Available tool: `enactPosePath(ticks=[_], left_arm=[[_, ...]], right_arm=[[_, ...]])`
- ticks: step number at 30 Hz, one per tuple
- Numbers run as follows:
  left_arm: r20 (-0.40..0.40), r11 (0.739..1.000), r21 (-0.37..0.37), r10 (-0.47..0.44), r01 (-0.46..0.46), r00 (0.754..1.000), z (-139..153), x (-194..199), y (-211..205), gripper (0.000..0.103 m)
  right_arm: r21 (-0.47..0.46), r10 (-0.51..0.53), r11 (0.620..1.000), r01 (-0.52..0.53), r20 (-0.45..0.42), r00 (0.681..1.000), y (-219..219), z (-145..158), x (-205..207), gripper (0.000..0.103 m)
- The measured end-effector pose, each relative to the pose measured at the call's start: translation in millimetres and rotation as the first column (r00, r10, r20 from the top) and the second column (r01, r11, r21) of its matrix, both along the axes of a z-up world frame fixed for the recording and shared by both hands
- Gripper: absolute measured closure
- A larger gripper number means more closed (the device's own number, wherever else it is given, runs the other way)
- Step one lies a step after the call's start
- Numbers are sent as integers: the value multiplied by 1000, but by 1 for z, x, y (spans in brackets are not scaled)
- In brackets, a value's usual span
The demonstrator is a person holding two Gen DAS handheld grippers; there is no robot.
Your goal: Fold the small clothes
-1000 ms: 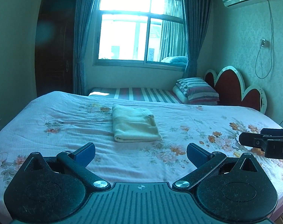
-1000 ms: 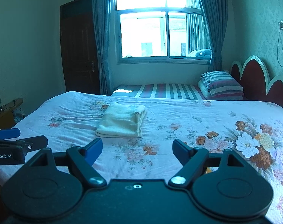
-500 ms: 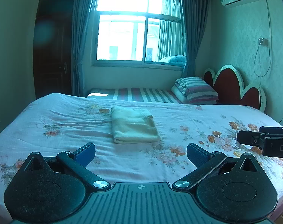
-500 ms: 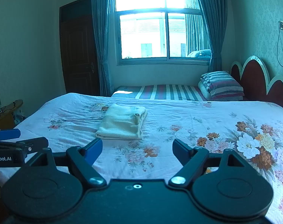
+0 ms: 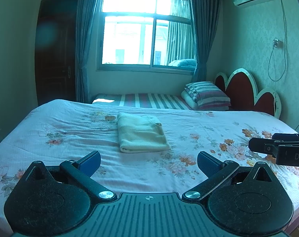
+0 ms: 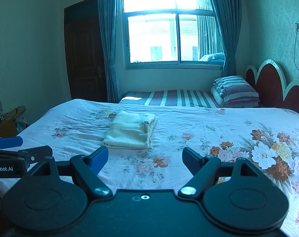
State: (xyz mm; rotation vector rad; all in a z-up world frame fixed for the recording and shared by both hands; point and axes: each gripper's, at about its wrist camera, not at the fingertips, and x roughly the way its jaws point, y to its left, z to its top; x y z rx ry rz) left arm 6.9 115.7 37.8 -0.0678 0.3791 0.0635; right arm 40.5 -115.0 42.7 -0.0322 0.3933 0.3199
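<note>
Lying folded mid-bed, cream garment (image 5: 141, 134) sits clear beyond both released grippers (image 5: 149, 161) (image 6: 145, 159).

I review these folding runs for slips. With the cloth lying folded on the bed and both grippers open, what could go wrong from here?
The cream folded garment has loose layered edges on its right side; a one-layer pinch could unfold it. It lies on the wrinkled floral bedsheet, so low jaws might snag the sheet too.
</note>
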Motion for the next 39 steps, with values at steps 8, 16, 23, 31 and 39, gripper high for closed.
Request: enactPosePath(ticks=[8,16,23,31,39], left_arm=[[5,1000,3,-5,5,1000,1,1,-1,0],[6,1000,8,-4,4,1000,1,1,-1,0],[3,1000,7,-2,2,1000,2,0,0,0],[7,1000,8,3,-3,1000,3,0,-3,0],[7,1000,15,5,-5,1000,3,-1,-5,0]], right_arm=[[-1,-2,1000,2,1,1000,0,1,0,21],[1,1,1000,-1,4,1000,1,2,0,21],[2,4,1000,-4,1,1000,1,1,1,21],[0,7,1000,-7,1,1000,2,1,1,21],[1,8,1000,-8,1,1000,2,1,2,21]])
